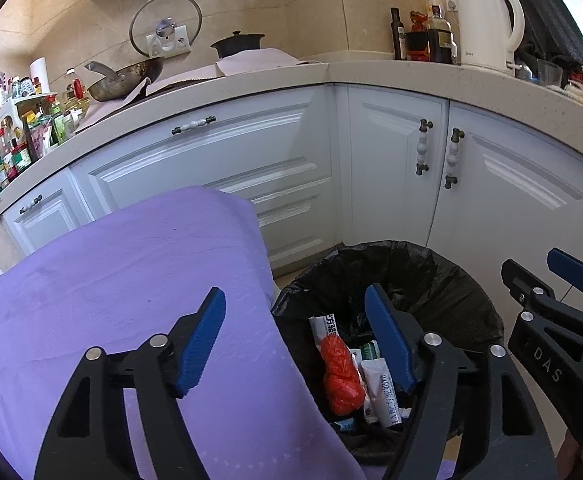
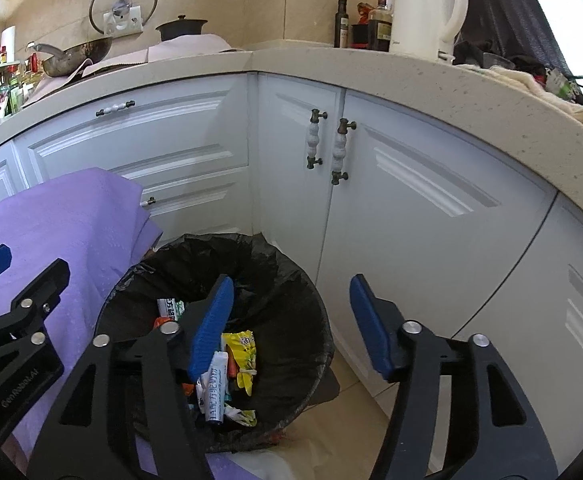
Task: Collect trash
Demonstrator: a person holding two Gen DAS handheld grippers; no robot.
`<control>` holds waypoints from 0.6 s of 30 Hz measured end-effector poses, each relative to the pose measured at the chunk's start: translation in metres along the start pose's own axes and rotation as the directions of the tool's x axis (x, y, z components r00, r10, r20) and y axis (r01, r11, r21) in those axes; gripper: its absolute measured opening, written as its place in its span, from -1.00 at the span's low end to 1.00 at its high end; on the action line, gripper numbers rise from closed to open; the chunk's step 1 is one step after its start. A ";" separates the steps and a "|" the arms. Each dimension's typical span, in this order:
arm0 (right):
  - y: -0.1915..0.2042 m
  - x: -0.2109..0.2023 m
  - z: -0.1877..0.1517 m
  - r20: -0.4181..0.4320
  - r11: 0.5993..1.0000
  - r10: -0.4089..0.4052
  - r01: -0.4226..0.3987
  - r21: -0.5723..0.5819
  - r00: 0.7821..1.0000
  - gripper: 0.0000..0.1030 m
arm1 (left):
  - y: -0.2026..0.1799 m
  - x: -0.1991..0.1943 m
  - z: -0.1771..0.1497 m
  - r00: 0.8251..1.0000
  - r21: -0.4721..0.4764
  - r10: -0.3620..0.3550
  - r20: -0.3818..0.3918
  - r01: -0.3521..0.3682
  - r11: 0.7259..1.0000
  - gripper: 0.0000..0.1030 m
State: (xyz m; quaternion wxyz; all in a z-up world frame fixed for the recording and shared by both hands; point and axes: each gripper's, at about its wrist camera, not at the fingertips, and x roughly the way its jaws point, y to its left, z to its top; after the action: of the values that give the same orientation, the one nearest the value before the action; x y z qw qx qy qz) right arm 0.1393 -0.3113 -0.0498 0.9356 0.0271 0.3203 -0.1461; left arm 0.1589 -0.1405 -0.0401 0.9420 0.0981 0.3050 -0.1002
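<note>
A round bin with a black liner [image 1: 443, 280] [image 2: 283, 272] stands on the floor against the white corner cabinets. Inside lie a crumpled red bag [image 1: 341, 376], white printed wrappers [image 1: 383, 392] [image 2: 217, 388] and a yellow wrapper [image 2: 245, 352]. My left gripper [image 1: 295, 292] hovers over the bin's left rim, open, with nothing between its blue pads. My right gripper [image 2: 291, 288] hangs over the bin's right side, open too and empty. Each gripper shows at the edge of the other's view: the right gripper [image 1: 529, 260] and the left gripper [image 2: 31, 260].
A purple cloth [image 1: 131, 300] [image 2: 71, 220] covers a surface just left of the bin. White cabinet doors [image 2: 411, 220] with handles curve behind it. The counter above holds a white kettle [image 1: 487, 24], bottles, a wok [image 1: 127, 78] and a pot. Beige floor [image 2: 331, 420] lies right of the bin.
</note>
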 end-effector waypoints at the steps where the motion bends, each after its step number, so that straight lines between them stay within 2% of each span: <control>1: -0.001 -0.003 -0.001 0.001 1.000 -0.004 0.004 0.001 1.000 0.20 | 0.001 -0.002 0.000 1.000 -0.002 0.000 0.004 0.000 1.000 0.40; 4: -0.004 -0.011 -0.002 0.004 1.000 -0.008 0.008 0.014 1.000 0.30 | 0.003 -0.009 0.000 1.000 -0.002 0.002 0.016 -0.002 1.000 0.44; 13: -0.007 -0.041 -0.010 0.022 1.000 -0.010 0.010 0.012 1.000 0.43 | 0.013 -0.035 -0.005 1.000 -0.020 -0.007 0.024 0.007 1.000 0.52; 18: -0.004 -0.060 -0.013 0.036 1.000 -0.001 0.001 0.005 0.999 0.43 | 0.020 -0.054 -0.010 0.999 -0.023 0.002 0.034 -0.001 1.000 0.55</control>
State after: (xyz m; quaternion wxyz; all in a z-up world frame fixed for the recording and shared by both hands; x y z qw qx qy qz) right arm 0.0857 -0.2982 -0.0237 0.9411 0.0267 0.3028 -0.1478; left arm 0.1157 -0.1123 -0.0138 0.9482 0.0857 0.2898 -0.0977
